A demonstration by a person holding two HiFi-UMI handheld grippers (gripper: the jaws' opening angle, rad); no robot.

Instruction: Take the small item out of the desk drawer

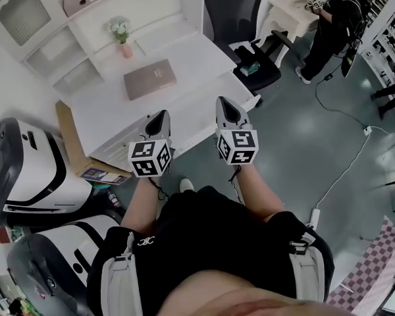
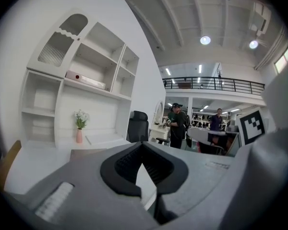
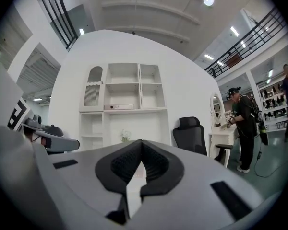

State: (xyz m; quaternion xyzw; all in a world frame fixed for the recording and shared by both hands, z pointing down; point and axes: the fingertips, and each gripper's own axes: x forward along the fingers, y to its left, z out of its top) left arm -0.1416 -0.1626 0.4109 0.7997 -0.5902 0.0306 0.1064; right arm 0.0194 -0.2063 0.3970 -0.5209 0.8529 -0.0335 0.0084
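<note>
A white desk [image 1: 204,58] with a shelf unit [image 3: 125,99] stands ahead of me. On it lie a pinkish-brown notebook [image 1: 149,79] and a small pink vase of flowers [image 1: 123,38]. I see no open drawer and no small item; the desk's front edge lies just beyond the grippers. My left gripper [image 1: 159,115] hangs shut and empty before the desk's near edge, its tips [image 2: 143,145] meeting. My right gripper [image 1: 225,101] is level beside it, also shut with nothing held, jaw tips together [image 3: 141,143].
A black office chair [image 1: 240,25] stands at the desk's right end. Bulky white machines [image 1: 33,170] and a cardboard sheet [image 1: 66,137] crowd the left. A person [image 1: 336,25] works at another table far right. A white cable [image 1: 345,170] trails over the grey floor.
</note>
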